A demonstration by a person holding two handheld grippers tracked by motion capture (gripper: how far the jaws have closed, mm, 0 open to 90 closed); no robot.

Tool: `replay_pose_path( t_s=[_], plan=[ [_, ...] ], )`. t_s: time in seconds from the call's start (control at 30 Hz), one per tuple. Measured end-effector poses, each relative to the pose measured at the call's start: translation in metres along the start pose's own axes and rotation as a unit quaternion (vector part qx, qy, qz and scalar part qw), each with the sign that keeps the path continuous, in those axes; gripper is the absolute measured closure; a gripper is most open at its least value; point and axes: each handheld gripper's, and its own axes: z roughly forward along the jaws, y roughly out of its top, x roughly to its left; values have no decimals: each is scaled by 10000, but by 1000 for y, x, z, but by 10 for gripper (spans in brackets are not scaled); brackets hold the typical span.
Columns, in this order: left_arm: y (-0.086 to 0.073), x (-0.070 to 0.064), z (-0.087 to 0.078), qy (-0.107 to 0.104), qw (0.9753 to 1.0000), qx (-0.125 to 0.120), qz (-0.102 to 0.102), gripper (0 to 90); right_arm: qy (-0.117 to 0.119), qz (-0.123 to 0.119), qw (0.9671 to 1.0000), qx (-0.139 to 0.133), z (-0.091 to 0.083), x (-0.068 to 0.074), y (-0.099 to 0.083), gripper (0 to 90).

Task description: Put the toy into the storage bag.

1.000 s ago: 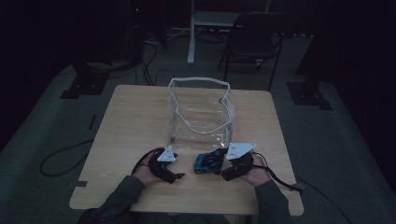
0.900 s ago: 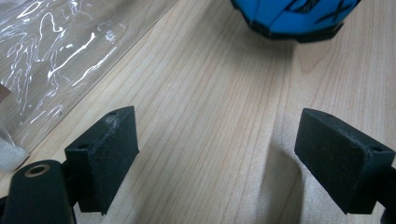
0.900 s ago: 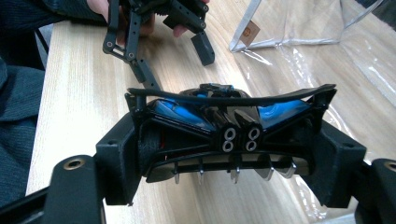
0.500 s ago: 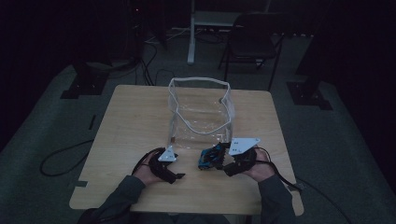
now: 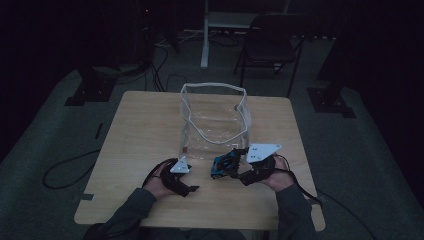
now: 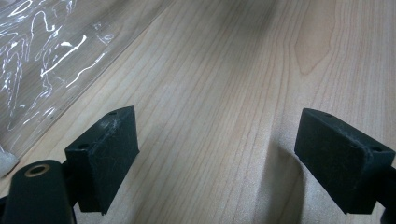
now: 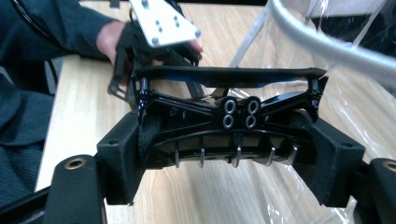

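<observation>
A clear plastic bag [image 5: 215, 120] with a white rim stands open in the middle of the wooden table [image 5: 140, 130]. My right gripper [image 5: 236, 168] is just in front of the bag's near right corner, shut on a black-and-blue toy car [image 5: 224, 165]. In the right gripper view the car [image 7: 229, 112] lies crosswise between the pads [image 7: 122, 154], with the bag [image 7: 327, 56] behind it. My left gripper [image 5: 181, 181] rests low on the table near the bag's front left corner. Its jaws [image 6: 217, 154] are wide open over bare wood, and the bag's edge [image 6: 42, 60] lies at the upper left.
A dark chair [image 5: 270, 40] and a white desk leg [image 5: 205, 35] stand beyond the table's far edge. Cables [image 5: 65, 172] trail on the floor at the left. Black stand bases [image 5: 330, 102] sit on the floor at both sides.
My right gripper has carried the toy car slightly forward and up, closer to the bag. The left gripper has stayed in place.
</observation>
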Motion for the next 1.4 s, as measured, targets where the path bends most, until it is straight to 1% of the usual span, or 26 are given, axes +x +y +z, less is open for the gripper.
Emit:
replay_pose_path(
  t_s=[0.17, 0.3, 0.4, 0.77, 1.0, 1.2, 1.4],
  plan=[
    [0, 0, 0, 1, 10000, 28, 0, 139, 13, -59, 9999, -157, -10, -4, 9, 256],
    [0, 1, 1, -3, 10000, 44, -1, 139, 64, -76, 9994, -336, -18, -8, 16, 256],
    [0, 1, 1, -5, 10000, 60, -5, 139, 69, -98, 9991, -409, -22, -9, 21, 256],
    [1, 1, 1, -10, 10000, 61, -17, 145, 54, -176, 9982, -567, -29, -13, 31, 256],
    [1, 1, 1, -20, 10000, 84, -2, 145, 128, -189, 9966, -793, -37, -17, 39, 256],
    [1, 1, 1, -20, 10000, 95, -1, 145, 107, -236, 9958, -878, -44, -20, 46, 256],
    [1, 1, 2, -32, 9999, 94, -22, 145, 130, -230, 9950, -961, -50, -27, 52, 256]
  ],
)
